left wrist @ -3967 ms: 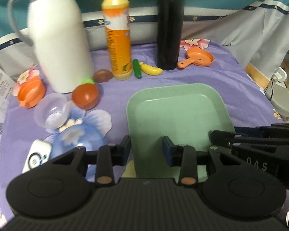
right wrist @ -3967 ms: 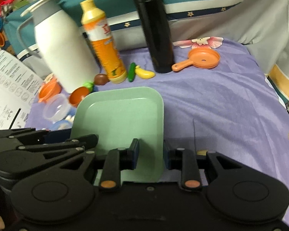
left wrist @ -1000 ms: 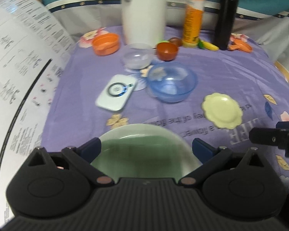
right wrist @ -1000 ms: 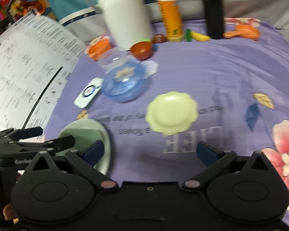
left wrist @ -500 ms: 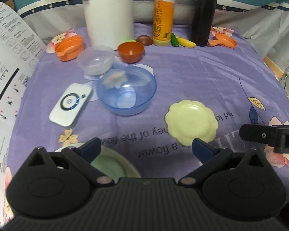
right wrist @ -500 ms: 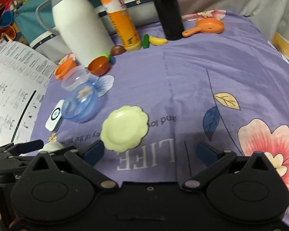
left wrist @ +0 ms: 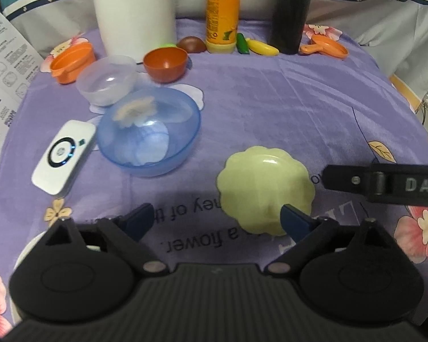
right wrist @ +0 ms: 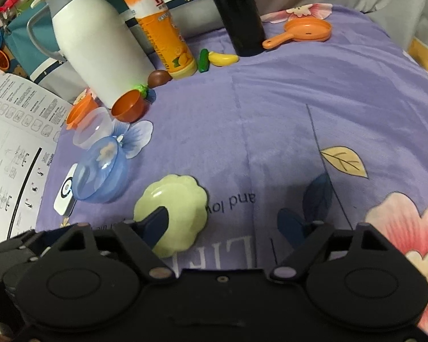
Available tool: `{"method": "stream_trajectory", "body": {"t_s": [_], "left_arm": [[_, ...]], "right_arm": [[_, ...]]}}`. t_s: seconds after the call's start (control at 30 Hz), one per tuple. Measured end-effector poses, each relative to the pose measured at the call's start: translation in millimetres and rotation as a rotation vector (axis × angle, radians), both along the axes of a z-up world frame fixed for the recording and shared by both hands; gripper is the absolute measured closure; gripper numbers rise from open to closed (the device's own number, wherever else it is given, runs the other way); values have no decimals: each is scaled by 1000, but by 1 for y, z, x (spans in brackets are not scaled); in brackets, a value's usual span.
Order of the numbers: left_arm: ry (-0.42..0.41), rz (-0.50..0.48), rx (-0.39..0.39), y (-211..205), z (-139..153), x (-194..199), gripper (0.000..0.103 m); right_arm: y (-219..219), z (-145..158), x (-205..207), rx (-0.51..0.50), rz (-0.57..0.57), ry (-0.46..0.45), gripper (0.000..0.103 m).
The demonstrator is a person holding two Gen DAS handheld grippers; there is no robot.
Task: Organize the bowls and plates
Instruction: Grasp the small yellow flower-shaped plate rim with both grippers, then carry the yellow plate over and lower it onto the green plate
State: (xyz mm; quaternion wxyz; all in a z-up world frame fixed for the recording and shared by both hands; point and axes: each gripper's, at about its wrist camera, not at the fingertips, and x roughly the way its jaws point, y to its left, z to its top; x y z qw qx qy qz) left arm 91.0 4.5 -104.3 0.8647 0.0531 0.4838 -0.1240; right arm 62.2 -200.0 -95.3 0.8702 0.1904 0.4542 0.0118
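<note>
A pale yellow scalloped plate [left wrist: 266,191] [right wrist: 177,199] lies flat on the purple cloth. My left gripper [left wrist: 218,221] hovers just short of it. Its jaws are closing, the right fingertip overlaps the plate's near edge, and no pad presses on anything. My right gripper [right wrist: 225,222] comes in from the plate's right. Its jaws are closing too, and the left fingertip hangs over the plate without gripping it. A blue bowl [left wrist: 148,136] [right wrist: 102,173], a clear bowl [left wrist: 108,81] and a brown bowl [left wrist: 165,64] sit to the left.
At the back stand a white jug [right wrist: 100,40], an orange bottle [right wrist: 162,28] and a black flask [right wrist: 236,8], with toy food beside them. An orange pot [left wrist: 72,62], an orange pan [right wrist: 305,32] and a white remote [left wrist: 62,159] lie on the cloth. A printed sheet [right wrist: 11,142] borders the left.
Both grippers have moved down and in toward the yellow plate, which now looms larger. Their jaws have narrowed. The green bowl has slid almost out of the left view.
</note>
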Motion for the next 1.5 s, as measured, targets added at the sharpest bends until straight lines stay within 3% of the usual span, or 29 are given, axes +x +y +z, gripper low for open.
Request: {"method": "stream_trajectory", "body": {"t_s": [0.17, 0.33, 0.37, 0.47, 0.67, 1.3, 1.5], "left_arm": [[3, -4, -6, -5, -6, 6, 20], [36, 8, -34, -3, -15, 12, 43], [38, 8, -37, -3, -16, 12, 43], [29, -8, -36, -6, -16, 12, 45], [26, -48, -60, -14, -16, 10, 62], [-5, -61, -33, -17, -18, 10, 62], [-4, -60, -25, -17, -12, 8, 68]], "right_arm": [[6, -7, 11, 18, 31, -6, 44], [14, -16, 19, 16, 71, -6, 66], [16, -18, 20, 17, 78, -4, 70], [18, -23, 22, 18, 86, -5, 71], [18, -25, 21, 15, 94, -27, 71], [26, -28, 24, -21, 109, -43, 80], [25, -22, 21, -4, 69, -20, 80]]}}
